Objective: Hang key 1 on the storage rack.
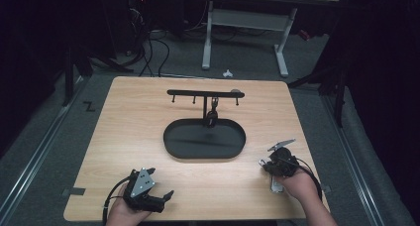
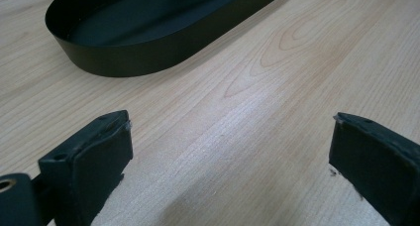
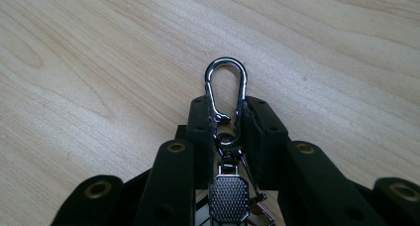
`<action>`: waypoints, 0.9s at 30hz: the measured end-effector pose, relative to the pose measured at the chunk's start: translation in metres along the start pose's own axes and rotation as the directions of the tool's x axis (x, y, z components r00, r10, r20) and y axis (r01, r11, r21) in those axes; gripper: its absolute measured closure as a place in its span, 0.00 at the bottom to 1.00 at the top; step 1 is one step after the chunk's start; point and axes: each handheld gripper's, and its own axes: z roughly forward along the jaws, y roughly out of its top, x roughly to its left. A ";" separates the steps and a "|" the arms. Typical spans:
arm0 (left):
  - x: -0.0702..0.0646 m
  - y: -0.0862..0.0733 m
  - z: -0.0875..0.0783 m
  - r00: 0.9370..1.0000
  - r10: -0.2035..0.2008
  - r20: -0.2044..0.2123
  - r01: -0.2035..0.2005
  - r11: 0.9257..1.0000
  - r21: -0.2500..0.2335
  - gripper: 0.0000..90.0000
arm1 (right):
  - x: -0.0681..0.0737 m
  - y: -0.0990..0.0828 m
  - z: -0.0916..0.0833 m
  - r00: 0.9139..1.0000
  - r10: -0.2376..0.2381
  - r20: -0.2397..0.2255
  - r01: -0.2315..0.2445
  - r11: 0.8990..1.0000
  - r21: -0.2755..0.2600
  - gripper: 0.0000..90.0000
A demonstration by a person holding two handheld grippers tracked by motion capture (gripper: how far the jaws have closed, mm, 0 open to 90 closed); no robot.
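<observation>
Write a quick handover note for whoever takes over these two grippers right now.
Right tongs: shut on the carabiner keychain, low over the table's near right corner.
Left tongs: open, nothing between them, resting near the left front edge.
Hook stand rises from the black oval tray mid-table; one keychain seems to hang there already.
Left to do, probably: lift the held keychain and hang it on a free hook.

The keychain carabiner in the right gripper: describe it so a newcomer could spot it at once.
Start at the wooden table and go to its near right corner, where the right gripper is. Its fingers are shut on a silver carabiner clip, whose rounded loop pokes out beyond them. Unlike the keychain hanging from the black stand, it is chrome-bright with a dark hexagonal fob below.
</observation>
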 end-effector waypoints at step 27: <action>0.000 0.000 0.000 1.000 0.002 0.002 -0.002 1.000 0.000 0.04 | -0.006 0.011 -0.004 0.996 0.048 -0.079 -0.042 0.996 0.079 0.79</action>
